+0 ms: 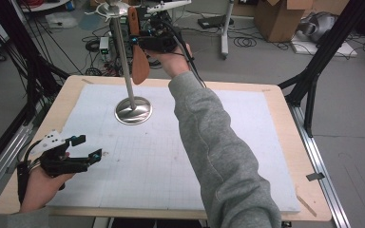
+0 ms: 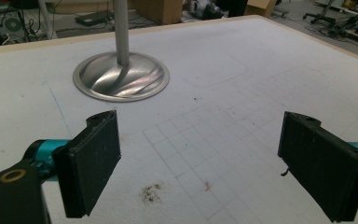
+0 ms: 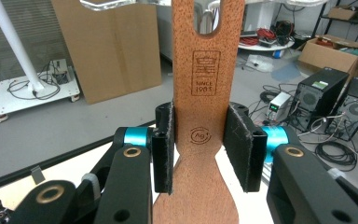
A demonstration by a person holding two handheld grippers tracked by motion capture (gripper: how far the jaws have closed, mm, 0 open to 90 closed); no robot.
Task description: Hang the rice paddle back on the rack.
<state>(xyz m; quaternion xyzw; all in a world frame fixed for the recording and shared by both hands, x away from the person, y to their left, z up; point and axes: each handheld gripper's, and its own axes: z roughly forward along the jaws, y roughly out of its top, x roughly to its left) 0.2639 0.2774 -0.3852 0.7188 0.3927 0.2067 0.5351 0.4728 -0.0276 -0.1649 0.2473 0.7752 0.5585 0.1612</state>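
A wooden spatula (image 1: pixel 140 66) hangs blade down beside the pole of a metal stand (image 1: pixel 123 61), high above the table's far side. My right gripper (image 1: pixel 134 38) is shut on the spatula's handle. In the right gripper view the handle (image 3: pixel 203 116) stands upright between both pads, its slotted end near the stand's top. The stand's round base (image 1: pixel 133 111) rests on the white mat. My left gripper (image 1: pixel 88 147) stands open at the front left, just above the mat. The left gripper view shows its jaws wide apart with nothing between them (image 2: pixel 200 154), facing the base (image 2: pixel 121 77).
A white gridded mat (image 1: pixel 247 142) covers the wooden table (image 1: pixel 285 102). The person's grey sleeve (image 1: pixel 209 142) crosses the middle of the mat. Black frame posts (image 1: pixel 313 71) stand at both sides. Cardboard boxes (image 1: pixel 278 16) and cables lie on the floor beyond.
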